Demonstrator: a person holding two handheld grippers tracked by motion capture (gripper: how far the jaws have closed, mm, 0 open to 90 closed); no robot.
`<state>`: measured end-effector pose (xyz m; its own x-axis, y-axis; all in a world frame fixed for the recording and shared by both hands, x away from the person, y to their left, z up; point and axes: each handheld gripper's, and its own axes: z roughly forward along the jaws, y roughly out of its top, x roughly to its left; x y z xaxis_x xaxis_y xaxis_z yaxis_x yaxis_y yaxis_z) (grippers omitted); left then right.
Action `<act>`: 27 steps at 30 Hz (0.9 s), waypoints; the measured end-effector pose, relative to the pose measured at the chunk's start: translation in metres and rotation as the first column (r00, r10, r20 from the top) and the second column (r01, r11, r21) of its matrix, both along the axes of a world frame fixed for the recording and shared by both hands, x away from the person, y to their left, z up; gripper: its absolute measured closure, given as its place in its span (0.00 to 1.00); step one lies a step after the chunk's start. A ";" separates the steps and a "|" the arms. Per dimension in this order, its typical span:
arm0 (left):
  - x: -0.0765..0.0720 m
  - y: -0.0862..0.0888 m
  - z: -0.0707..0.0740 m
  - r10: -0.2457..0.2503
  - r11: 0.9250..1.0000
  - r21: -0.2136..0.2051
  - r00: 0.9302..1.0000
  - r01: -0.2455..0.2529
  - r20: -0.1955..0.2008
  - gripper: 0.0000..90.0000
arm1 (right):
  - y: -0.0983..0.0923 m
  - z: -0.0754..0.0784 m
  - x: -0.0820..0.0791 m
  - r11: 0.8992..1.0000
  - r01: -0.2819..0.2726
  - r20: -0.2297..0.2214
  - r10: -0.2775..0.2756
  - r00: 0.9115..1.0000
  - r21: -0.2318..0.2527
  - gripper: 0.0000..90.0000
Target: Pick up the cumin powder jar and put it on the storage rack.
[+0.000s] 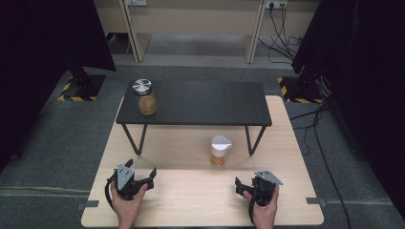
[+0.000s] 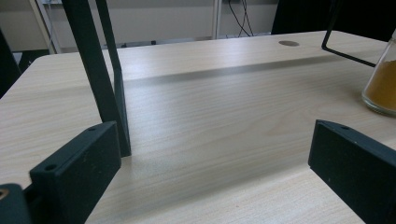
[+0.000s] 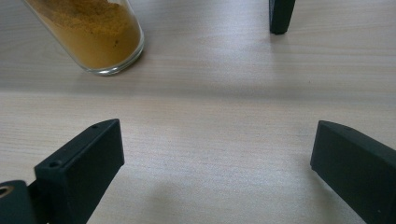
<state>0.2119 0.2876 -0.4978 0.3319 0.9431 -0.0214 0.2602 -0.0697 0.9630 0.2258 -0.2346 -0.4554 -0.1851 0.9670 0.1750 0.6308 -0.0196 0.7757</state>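
Two grippers rest low on the counter (image 1: 191, 200), fingers spread, empty. Left gripper (image 1: 143, 177) sits left of the white-lidded spice jar (image 1: 219, 150), near the black shelf's leg (image 2: 100, 79). Jar stands upright under the shelf's front edge. Right gripper (image 1: 244, 186) sits just right of the jar, nearer the person

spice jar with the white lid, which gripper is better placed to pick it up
Right. The right gripper sits open nearer the spice jar, which shows close ahead in its own view; the left gripper is farther off.
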 end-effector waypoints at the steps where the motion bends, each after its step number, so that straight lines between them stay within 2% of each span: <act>1: 0.000 0.000 0.000 -0.001 1.000 -0.001 1.000 0.001 0.000 0.02 | 0.000 0.000 0.000 1.000 0.000 0.000 0.000 1.000 -0.001 0.03; 15: 0.002 0.003 -0.005 -0.016 1.000 -0.013 1.000 0.016 -0.001 0.02 | 0.000 0.000 0.000 1.000 0.000 0.000 0.000 1.000 -0.002 0.03; 27: 0.002 0.003 -0.006 -0.010 1.000 -0.017 1.000 0.010 0.001 0.02 | 0.000 0.000 0.000 1.000 0.002 -0.002 -0.002 1.000 -0.001 0.03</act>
<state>0.2136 0.2905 -0.5038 0.3409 0.9393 -0.0373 0.2587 -0.0556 0.9644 0.2261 -0.2342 -0.4552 -0.1828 0.9676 0.1741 0.6323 -0.0199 0.7745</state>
